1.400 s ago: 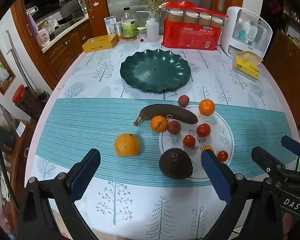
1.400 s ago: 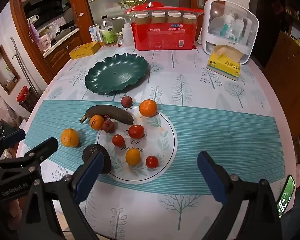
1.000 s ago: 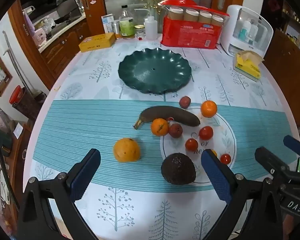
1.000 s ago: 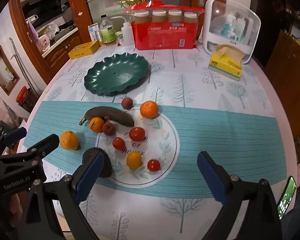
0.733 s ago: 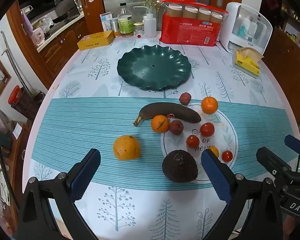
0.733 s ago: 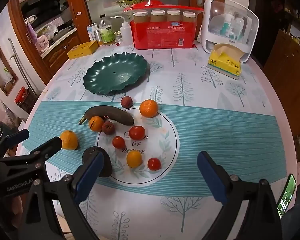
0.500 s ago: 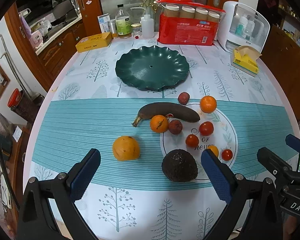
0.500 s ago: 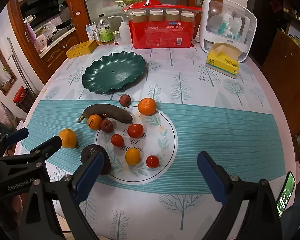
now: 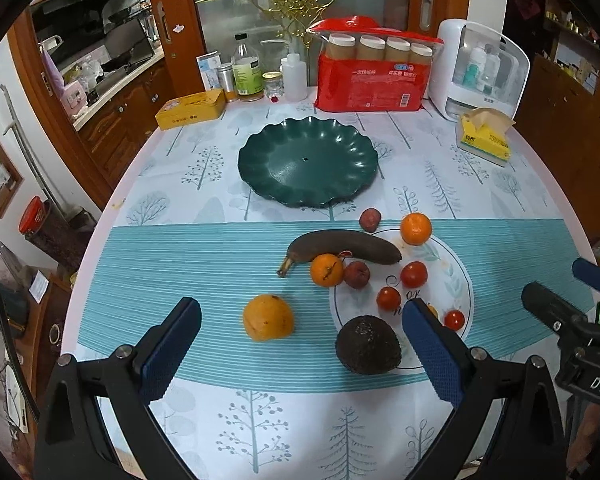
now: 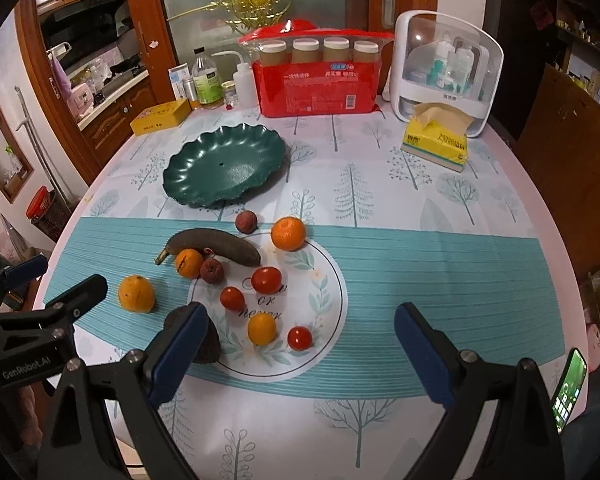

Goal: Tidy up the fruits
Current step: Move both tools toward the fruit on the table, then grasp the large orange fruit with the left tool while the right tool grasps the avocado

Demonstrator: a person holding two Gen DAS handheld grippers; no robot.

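Observation:
A dark green scalloped plate point(image 9: 308, 160) point(image 10: 224, 168) sits empty at the table's far middle. In front of it lie a brown banana point(image 9: 346, 245) point(image 10: 216, 246), oranges point(image 9: 267, 317) point(image 10: 288, 233), a dark avocado point(image 9: 368, 345), red tomatoes point(image 10: 266, 279) and small dark red fruits point(image 9: 369, 218). My left gripper point(image 9: 300, 344) is open and empty, above the near table edge behind the orange and avocado. My right gripper point(image 10: 300, 344) is open and empty, near the yellow fruit point(image 10: 262, 329) and a small tomato point(image 10: 299, 337).
At the back stand a red pack of jars point(image 9: 374, 80), a white organiser point(image 10: 446, 68), a yellow tissue box point(image 10: 436, 142), bottles point(image 9: 246, 70) and a yellow tin point(image 9: 190, 109). A phone point(image 10: 570, 386) shows at the right edge.
Both grippers have drifted slightly, so the fruits sit a little differently in view. Nothing on the table has moved; both grippers stay open.

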